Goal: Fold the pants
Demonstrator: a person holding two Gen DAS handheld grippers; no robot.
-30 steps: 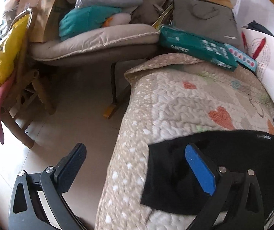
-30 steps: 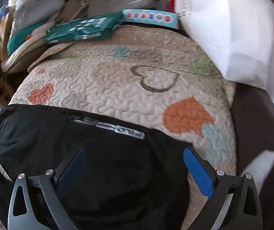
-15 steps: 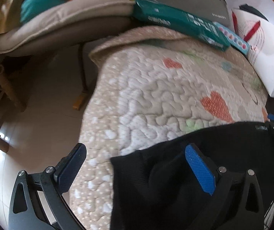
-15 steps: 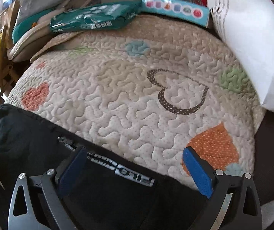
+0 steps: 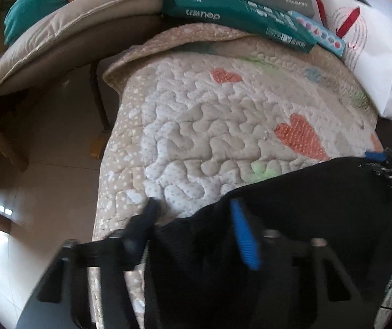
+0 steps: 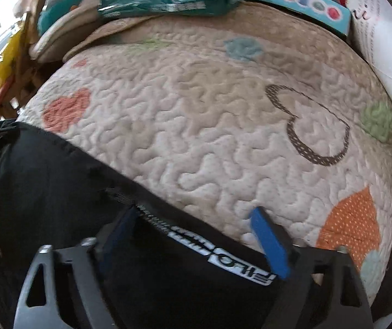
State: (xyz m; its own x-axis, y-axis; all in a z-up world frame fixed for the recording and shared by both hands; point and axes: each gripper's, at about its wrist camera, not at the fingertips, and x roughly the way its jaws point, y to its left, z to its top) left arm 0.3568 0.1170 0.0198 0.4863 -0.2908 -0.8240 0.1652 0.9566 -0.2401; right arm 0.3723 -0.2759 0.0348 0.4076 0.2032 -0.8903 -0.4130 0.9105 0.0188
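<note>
Here the black pants (image 5: 291,219) lie along the near edge of a quilted blanket (image 5: 209,126), filling the 6 o'clock part of both views. Toward 12 o'clock the quilt is bare up to a green packet (image 5: 237,16) and a light-blue box (image 6: 302,0); a white bag (image 5: 374,54) crowds 2 o'clock, and at 9 o'clock the quilt drops to floor (image 5: 50,150). The left tongs (image 5: 193,219) have just been closing (blurred) and stand narrow around the pants' corner; whether they pinch it I cannot tell. The right tongs (image 6: 196,219), also closing, stand part-open astride the lettered waistband (image 6: 223,257).
</note>
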